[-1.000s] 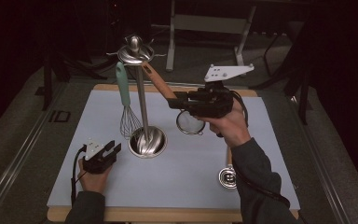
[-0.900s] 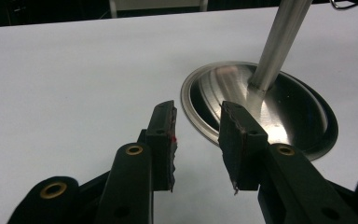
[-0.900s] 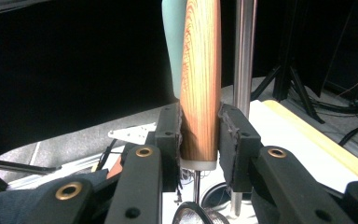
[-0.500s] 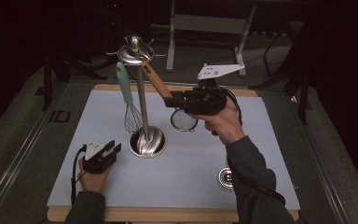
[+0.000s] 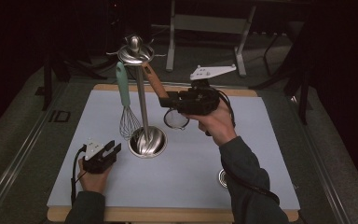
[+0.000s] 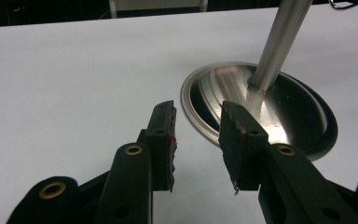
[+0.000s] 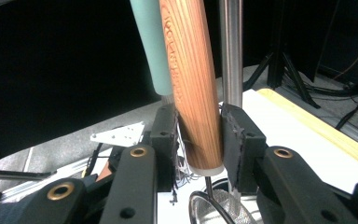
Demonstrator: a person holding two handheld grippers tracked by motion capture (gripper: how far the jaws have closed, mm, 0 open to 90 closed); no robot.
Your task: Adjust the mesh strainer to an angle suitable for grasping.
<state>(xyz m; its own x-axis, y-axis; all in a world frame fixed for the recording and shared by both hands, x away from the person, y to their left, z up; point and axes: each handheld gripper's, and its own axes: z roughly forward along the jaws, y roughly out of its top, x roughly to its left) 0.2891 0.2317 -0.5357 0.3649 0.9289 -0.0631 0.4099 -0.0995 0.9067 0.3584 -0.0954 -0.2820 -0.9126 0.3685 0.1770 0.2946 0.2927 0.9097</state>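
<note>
A steel utensil stand (image 5: 141, 102) rises from a round base (image 5: 148, 141) on the pale mat. A whisk with a teal handle (image 5: 123, 86) hangs from its top. My right gripper (image 5: 168, 100) is shut on the wooden handle (image 7: 193, 84) of a small mesh strainer (image 5: 176, 119). The handle slants up to the stand's top. Its jaws have just been opening, but the pads still lie against the handle. The teal handle (image 7: 151, 46) and the pole (image 7: 231, 51) stand just behind. My left gripper (image 5: 112, 149) rests on the mat left of the base, open and holding nothing (image 6: 198, 135).
A small round metal piece (image 5: 222, 177) lies on the mat (image 5: 261, 140) beside the right forearm. The table's wooden edge (image 5: 168, 214) runs along the front. Dark floor and metal frame legs (image 5: 209, 23) lie beyond the far edge.
My right gripper has carried the strainer left toward the stand and slightly down. The left gripper has stayed where it was.
</note>
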